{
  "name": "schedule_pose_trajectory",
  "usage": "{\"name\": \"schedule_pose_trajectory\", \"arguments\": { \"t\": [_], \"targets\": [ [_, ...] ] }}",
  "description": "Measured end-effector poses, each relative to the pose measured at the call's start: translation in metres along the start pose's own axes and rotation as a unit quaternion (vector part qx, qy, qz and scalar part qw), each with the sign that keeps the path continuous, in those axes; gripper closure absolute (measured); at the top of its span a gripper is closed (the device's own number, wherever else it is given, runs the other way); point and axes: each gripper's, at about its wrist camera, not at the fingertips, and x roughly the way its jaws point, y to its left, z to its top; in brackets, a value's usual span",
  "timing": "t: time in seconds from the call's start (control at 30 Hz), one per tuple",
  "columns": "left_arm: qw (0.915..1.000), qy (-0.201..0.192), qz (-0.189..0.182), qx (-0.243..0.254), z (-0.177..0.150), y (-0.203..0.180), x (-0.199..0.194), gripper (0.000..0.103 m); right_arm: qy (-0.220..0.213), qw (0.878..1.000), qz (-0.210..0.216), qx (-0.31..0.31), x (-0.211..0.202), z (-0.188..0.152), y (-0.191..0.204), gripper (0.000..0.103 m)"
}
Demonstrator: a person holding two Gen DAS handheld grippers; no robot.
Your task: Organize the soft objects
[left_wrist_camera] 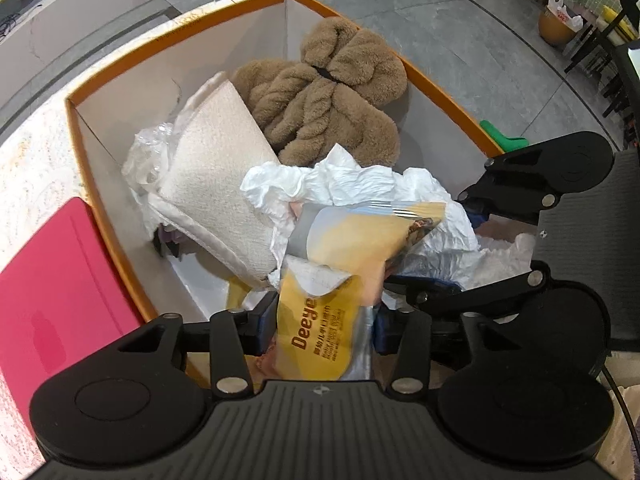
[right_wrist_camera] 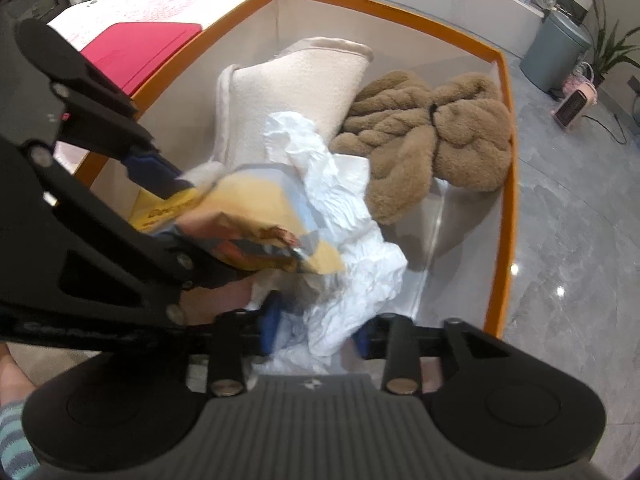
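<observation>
Your left gripper point(left_wrist_camera: 326, 326) straddles the yellow pouch point(left_wrist_camera: 344, 256) inside the orange-rimmed box point(left_wrist_camera: 112, 196); whether its pads press it, I cannot tell. Your right gripper point(right_wrist_camera: 316, 330) stands spread around crumpled white wrap point(right_wrist_camera: 352, 240), beside the brown plush point(right_wrist_camera: 432, 136) and cream cushion point(right_wrist_camera: 292, 92).

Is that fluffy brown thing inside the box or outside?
Inside. The brown plush lies within the orange-rimmed box, in its far corner.

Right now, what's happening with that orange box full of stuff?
A person is sorting soft things into the orange-rimmed box with two hand-held claws. The left claw has a yellow snack pouch between its fingers, and the right claw is over crumpled white paper. A brown plush toy and a cream cushion already lie inside.
</observation>
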Motion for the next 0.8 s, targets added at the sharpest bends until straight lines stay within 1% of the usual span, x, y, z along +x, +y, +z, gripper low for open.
{"name": "schedule_pose_trajectory", "arguments": {
  "t": [0.07, 0.1, 0.2, 0.27, 0.4, 0.57, 0.6, 0.7, 0.8],
  "targets": [
    [1.0000, -0.004, -0.003, -0.003, -0.001, 0.001, -0.007, 0.037, 0.000, 1.000, 0.005, 0.004, -0.003, 0.001, -0.002, 0.056],
    [0.9999, -0.009, -0.003, -0.005, -0.001, 0.001, -0.010, 0.035, 0.000, 1.000, 0.005, 0.005, -0.005, 0.001, -0.002, 0.052],
    [0.9999, -0.012, 0.001, -0.004, -0.003, 0.000, -0.021, 0.034, 0.004, 1.000, 0.000, 0.004, -0.010, 0.004, 0.000, 0.046],
    [0.9999, -0.016, 0.004, -0.003, -0.004, -0.001, -0.029, 0.034, 0.006, 1.000, -0.004, -0.003, -0.015, 0.006, 0.004, 0.045],
    [0.9992, -0.040, -0.001, 0.000, -0.012, -0.001, -0.054, 0.033, -0.001, 1.000, -0.011, -0.005, -0.028, 0.009, 0.007, 0.044],
    [0.9976, -0.069, -0.001, -0.005, -0.023, 0.001, -0.081, 0.033, -0.001, 0.999, -0.045, -0.013, -0.043, 0.007, 0.018, 0.042],
    [0.9971, -0.076, -0.001, -0.008, -0.026, 0.004, -0.084, 0.033, -0.001, 0.999, -0.051, -0.015, -0.046, 0.007, 0.020, 0.041],
    [0.9954, -0.094, 0.001, -0.020, -0.039, 0.012, -0.098, 0.033, -0.011, 0.997, -0.065, -0.025, -0.058, 0.007, 0.029, 0.033],
    [0.9927, -0.116, 0.009, -0.033, -0.055, 0.021, -0.110, 0.033, -0.029, 0.996, -0.079, -0.032, -0.072, 0.008, 0.038, 0.032]
  ]
}}
